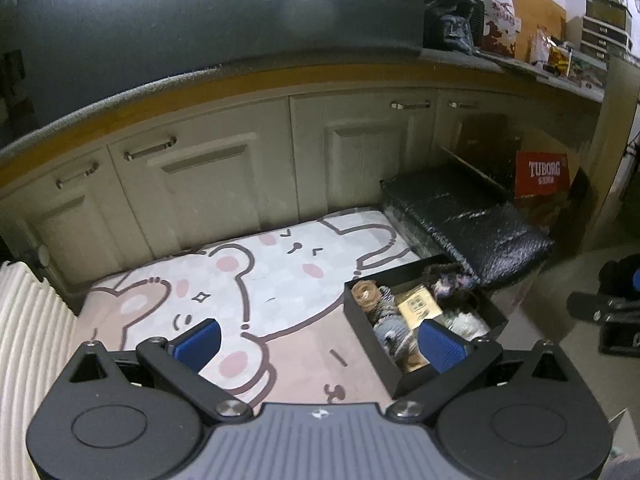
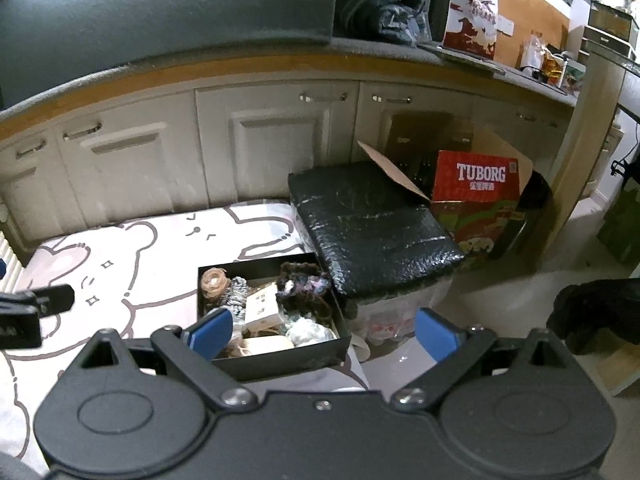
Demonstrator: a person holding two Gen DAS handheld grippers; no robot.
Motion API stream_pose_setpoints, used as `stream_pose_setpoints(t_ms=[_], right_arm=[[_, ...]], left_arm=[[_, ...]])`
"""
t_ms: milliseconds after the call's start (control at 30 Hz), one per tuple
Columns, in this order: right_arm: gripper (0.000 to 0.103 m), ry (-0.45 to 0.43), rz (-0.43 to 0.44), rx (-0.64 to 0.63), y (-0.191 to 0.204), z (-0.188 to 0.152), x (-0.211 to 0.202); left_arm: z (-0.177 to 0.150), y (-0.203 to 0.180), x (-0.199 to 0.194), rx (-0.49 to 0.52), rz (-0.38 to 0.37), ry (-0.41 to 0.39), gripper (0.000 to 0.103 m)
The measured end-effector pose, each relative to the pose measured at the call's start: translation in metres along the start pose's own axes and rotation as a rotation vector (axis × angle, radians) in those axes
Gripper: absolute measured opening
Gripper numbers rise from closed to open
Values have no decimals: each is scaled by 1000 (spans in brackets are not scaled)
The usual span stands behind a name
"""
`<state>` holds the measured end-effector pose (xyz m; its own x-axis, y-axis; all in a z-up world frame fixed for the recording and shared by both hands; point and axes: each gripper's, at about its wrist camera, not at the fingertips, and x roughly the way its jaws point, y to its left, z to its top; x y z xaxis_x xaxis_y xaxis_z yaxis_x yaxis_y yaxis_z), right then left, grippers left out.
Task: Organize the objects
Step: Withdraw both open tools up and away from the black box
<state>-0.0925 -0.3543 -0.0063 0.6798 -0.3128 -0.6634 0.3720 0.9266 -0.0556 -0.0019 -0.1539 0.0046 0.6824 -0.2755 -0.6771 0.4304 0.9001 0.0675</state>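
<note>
An open, shallow black cardboard box (image 2: 276, 354) crammed with soft yarn scrunchies, a small tan paper packet and pale fabric sits at the edge of a pink cartoon-bear mat (image 1: 256, 280), beside a black wrapped bundle (image 2: 372, 224). It looks light, thin-walled and likely to flex; its rim seems the surest hold. Left gripper (image 1: 320, 340) and right gripper (image 2: 324, 332) both hover wide-fingered, holding nothing

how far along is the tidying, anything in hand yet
Looks done: hair ties, a card packet and other small items already sit in the black box on the mat. In hand: nothing; left gripper and right gripper are both open and empty. No loose items show on the mat, so little seems left.
</note>
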Motion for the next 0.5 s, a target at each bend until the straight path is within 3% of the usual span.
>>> stream_pose_setpoints(t_ms=[500], right_arm=[[99,-30,-27,-37,10,-18,-15]], left_arm=[[-15,5,-1,-4,19,29,103]])
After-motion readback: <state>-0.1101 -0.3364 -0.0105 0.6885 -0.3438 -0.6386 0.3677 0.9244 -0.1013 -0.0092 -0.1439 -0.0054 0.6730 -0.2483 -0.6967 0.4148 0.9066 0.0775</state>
